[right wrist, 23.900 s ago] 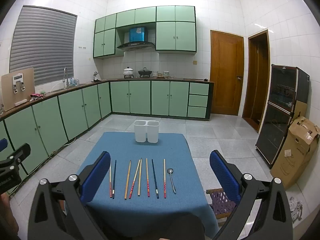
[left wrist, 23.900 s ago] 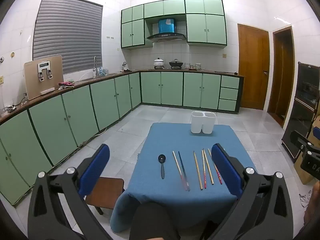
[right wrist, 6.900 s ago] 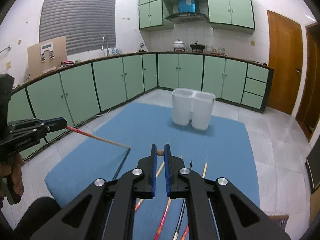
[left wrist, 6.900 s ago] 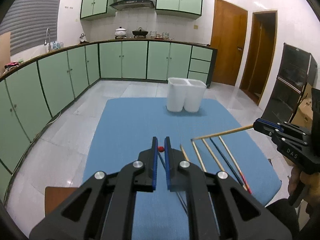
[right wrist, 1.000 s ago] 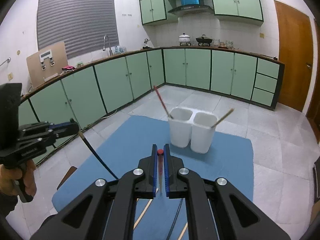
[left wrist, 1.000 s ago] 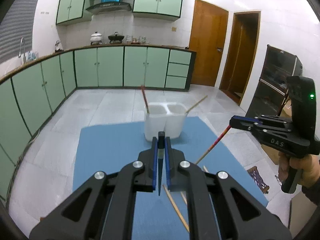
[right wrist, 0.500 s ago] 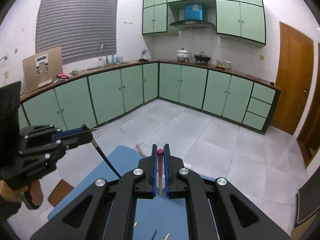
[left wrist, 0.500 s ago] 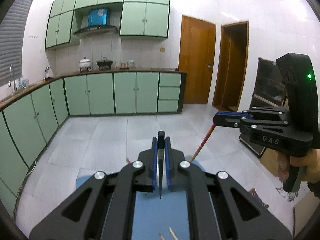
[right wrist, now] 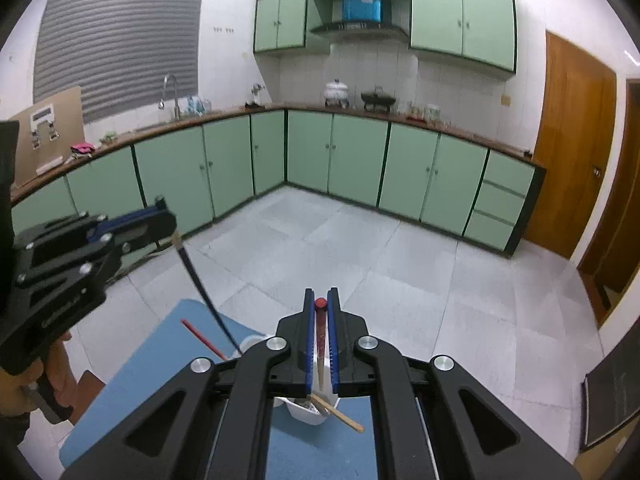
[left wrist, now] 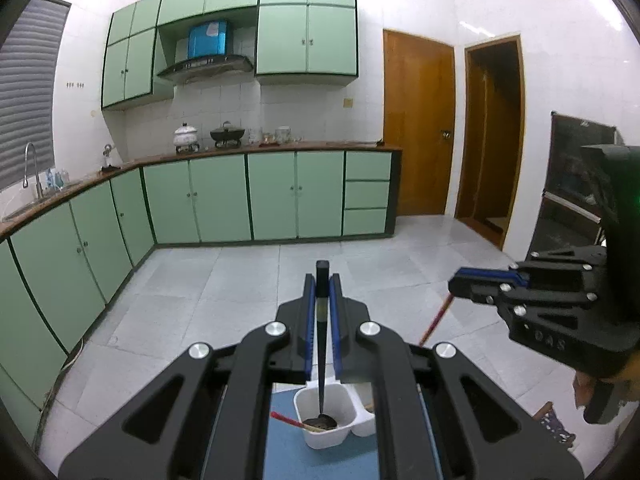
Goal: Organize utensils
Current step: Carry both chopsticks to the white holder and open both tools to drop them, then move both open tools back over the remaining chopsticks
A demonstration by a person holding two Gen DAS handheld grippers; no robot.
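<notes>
Left wrist view: the left tool (left wrist: 322, 320) is clenched on a dark chopstick (left wrist: 321, 364), which hangs point-down between the blue pads. Directly below the tool sits the white twin-cup holder (left wrist: 320, 438) on the blue worktop (left wrist: 288, 452). The chopstick's tip hangs over the near cup, so the steep hold looks meant for a straight drop inside. A red-tipped chopstick (left wrist: 286, 419) already leans out of that cup, away from the right tool. To the right and slightly ahead, the right tool (left wrist: 454, 282) grips a red-patterned chopstick (left wrist: 434, 322) slanting downward.

Right wrist view: the right tool (right wrist: 321, 336) is clenched on that same red-patterned chopstick (right wrist: 320, 344), red cap up, aimed at the holder (right wrist: 308, 414) just beneath. A plain wooden chopstick (right wrist: 338, 414) rests slanted in the cup under the tool. To the left, the left tool (right wrist: 170, 218) holds its dark chopstick (right wrist: 204, 292), angled down toward the holder's other cup.
</notes>
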